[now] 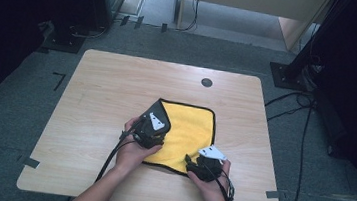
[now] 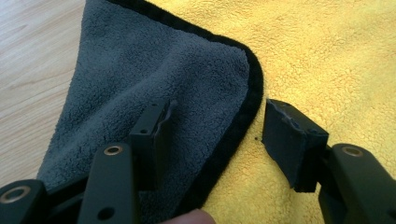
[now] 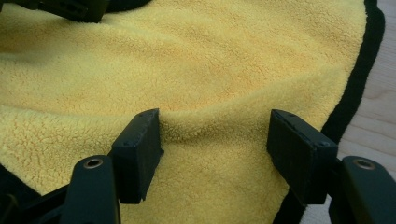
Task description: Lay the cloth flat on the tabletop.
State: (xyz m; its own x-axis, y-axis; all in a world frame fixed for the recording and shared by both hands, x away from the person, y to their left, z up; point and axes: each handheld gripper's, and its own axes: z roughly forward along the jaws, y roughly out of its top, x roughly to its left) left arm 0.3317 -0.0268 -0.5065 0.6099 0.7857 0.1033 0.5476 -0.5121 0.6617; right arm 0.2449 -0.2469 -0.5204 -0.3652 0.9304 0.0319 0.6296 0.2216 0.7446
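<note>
- Folding looks to be the work in hand — a yellow microfibre cloth (image 1: pixel 188 131) with a black hem lies near the middle of the pale wooden desk (image 1: pixel 101 97), a little toward the person's side.
- Its near-left corner is already turned over onto the yellow face, so the grey underside (image 2: pixel 154 70) shows as a triangular flap (image 1: pixel 158 111) resting on the pile.
- The left hand-held gripper (image 1: pixel 152 130) hovers right over that flap. In the left gripper view its jaws stand wide apart, one over the grey fleece and the other over the yellow beside the hem, with nothing pinched between them.
- The right hand-held gripper (image 1: pixel 205 164) sits at the cloth's near edge, toward its right corner. In the right gripper view its jaws are also spread wide, straddling a soft ridge of yellow pile (image 3: pixel 215 121) — they have closed on nothing yet.
- The black hem (image 3: pixel 359 70) runs down the right of that view, with bare desk beyond it.
- My reading of progress: one corner fold is laid and let go, but most of the cloth is still flat and open, so the job seems early.
- What is left, I would judge, is for the right side to be gripped and carried over, and then the whole thing squared up into a tidy packet.
</note>
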